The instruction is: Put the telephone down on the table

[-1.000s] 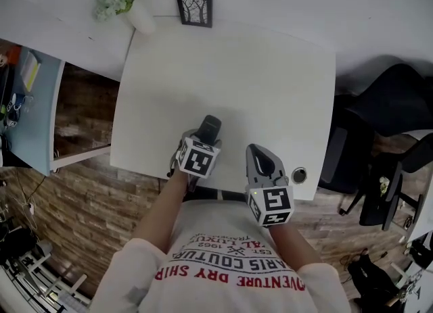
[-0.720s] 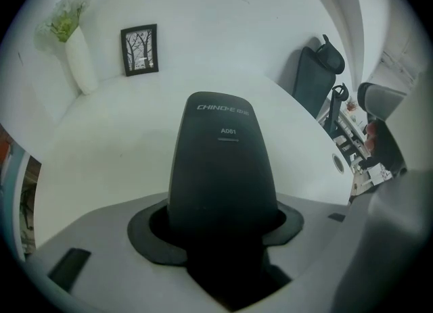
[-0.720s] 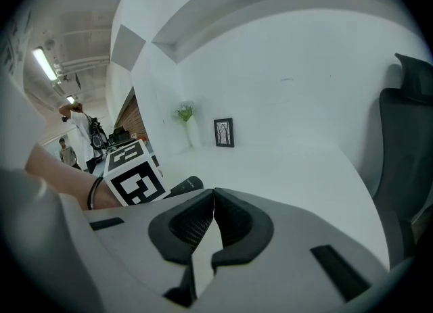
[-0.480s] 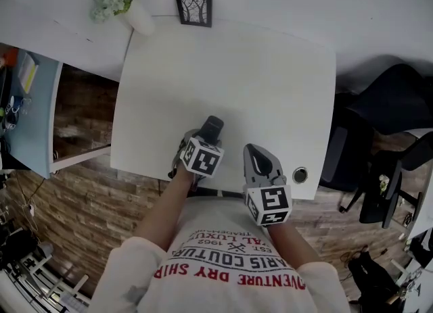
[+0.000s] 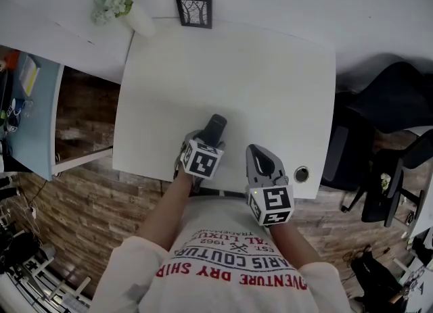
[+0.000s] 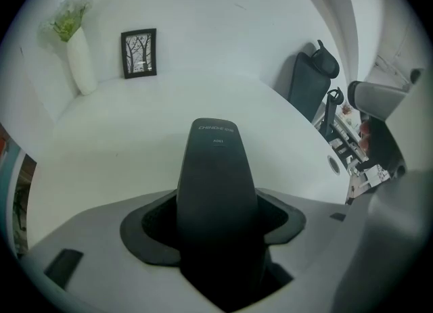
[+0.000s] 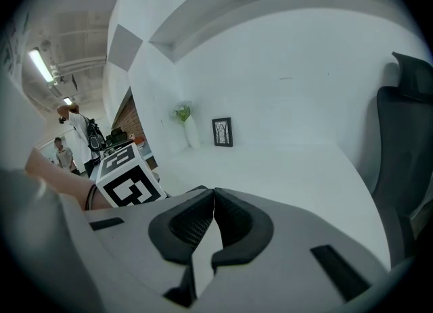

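Matte black tapered telephone (image 6: 216, 163) gripped by left hand-held gripper (image 6: 215, 218), jaws just easing apart

Telephone (image 5: 214, 128) near table (image 5: 270, 75) front edge, vase (image 5: 139, 17) left of frame (image 5: 194, 9) behind

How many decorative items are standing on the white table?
2. A white vase of flowers stands at the far left corner of the table; a black picture frame stands just right of it along the far edge. Nothing seems hidden.
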Motion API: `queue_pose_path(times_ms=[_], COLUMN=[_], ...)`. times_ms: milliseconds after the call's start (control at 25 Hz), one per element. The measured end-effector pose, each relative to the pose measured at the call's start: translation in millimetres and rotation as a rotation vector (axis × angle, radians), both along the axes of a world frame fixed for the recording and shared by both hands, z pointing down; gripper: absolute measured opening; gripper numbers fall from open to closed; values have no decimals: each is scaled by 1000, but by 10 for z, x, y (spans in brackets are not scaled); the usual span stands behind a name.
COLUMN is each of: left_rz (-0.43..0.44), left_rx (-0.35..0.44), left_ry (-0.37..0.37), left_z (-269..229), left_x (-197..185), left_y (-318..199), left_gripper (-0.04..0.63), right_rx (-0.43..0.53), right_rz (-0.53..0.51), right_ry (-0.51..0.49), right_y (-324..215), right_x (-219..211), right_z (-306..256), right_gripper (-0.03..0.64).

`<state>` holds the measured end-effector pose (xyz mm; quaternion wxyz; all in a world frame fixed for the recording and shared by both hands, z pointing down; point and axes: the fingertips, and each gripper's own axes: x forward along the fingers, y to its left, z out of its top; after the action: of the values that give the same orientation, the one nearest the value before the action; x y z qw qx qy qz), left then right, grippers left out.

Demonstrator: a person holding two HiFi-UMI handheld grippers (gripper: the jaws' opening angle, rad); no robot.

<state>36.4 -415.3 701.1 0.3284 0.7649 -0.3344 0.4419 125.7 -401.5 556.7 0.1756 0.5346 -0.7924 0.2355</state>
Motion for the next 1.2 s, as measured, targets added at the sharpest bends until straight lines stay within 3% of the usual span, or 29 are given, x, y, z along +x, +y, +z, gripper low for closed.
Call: queue_pose_path(times_ms=[160,240,320,520,760,1040,1120,1160,1200], left_rz=[17,-7,-22,-40,-25,-35,-24,-26,-41], left_rx=[10,47,79,59,119,327,342,344,352], left_ry=[0,-28,-47,47,68,93,109,112,112], left_z=[1,17,27,-93,-346,-949,-1105,-1167,-1227], left_x=[33,4,-32,48,52,0,1,-9,-36], left_y=[21,-22,-56,-12,52,11,63,84,88], left_gripper=[333,401,407,431,436,434,431,415,326], right_rx=[-2,2,5,11,24,43,49,54,60], right_rz=[2,5,7,7,1,2,9,13,18], right_ry=[2,3,3,9,9,8,3,-3,-10], right_y=[40,56,77,132,196,317,348,359,365], right_x=[27,48,71,115,94,99,104,105,107], right_z=[-11,-21,-31,-59,-130,-198,-232,-258,-288], right_gripper=[25,25,25,25,25,25,25,25,25])
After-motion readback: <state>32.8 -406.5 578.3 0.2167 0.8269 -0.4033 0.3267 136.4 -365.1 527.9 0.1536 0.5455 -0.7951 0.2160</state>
